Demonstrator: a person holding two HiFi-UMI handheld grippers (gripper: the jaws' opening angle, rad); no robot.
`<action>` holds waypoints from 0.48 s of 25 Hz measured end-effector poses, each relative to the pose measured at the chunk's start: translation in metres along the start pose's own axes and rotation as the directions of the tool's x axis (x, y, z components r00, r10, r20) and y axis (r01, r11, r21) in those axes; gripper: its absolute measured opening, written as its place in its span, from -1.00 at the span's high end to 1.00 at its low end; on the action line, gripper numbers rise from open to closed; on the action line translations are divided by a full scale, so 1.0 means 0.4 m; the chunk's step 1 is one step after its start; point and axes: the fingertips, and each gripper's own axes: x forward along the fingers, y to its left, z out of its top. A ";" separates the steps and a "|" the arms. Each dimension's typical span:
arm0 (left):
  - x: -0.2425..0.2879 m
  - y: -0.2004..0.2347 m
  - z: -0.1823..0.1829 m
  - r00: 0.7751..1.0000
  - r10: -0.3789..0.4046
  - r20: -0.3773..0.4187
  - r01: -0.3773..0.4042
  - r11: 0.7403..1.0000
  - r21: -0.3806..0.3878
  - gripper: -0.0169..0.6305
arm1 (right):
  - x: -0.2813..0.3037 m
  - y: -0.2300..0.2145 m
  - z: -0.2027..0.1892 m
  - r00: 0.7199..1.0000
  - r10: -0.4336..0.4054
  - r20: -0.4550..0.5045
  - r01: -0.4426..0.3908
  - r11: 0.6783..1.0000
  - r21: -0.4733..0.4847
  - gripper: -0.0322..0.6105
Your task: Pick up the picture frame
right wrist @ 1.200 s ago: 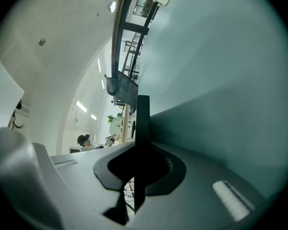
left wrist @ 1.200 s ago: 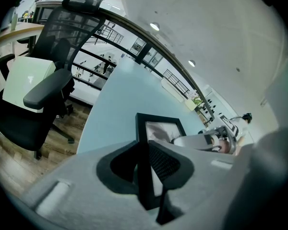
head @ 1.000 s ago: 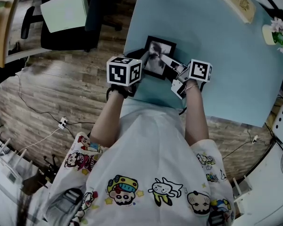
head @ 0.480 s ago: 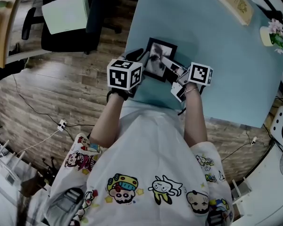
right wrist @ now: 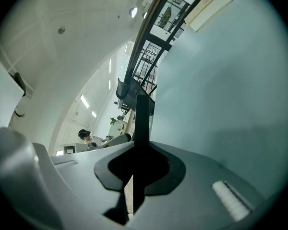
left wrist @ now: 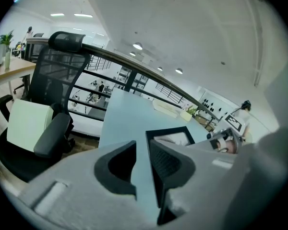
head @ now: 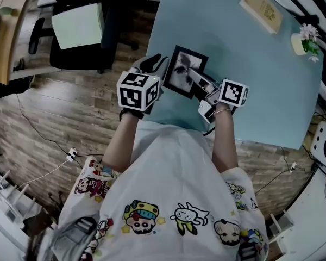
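The picture frame (head: 185,69) is held over the near left part of the blue surface (head: 250,64), its edge clamped between the closed fingers of the right gripper (head: 198,80) and seen edge-on in the right gripper view (right wrist: 142,119). The fingers of the left gripper (head: 155,64) have just been opening and are released; the frame's side edge lies just beside one finger (left wrist: 170,162), and the surface is visible through the gap. A book (head: 261,8) and a small flower pot (head: 303,41) are located at the far side.
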 end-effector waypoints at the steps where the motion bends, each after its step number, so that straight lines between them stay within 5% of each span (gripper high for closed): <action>1: -0.006 -0.005 0.013 1.000 0.002 0.011 -0.002 1.000 0.017 0.68 | -0.008 0.008 0.009 1.000 -0.006 0.009 0.006 1.000 -0.016 0.79; 12: -0.096 -0.086 0.124 0.990 -0.022 0.139 0.001 0.989 0.149 0.68 | -0.118 0.105 0.072 0.986 -0.077 0.144 0.110 0.966 -0.233 0.79</action>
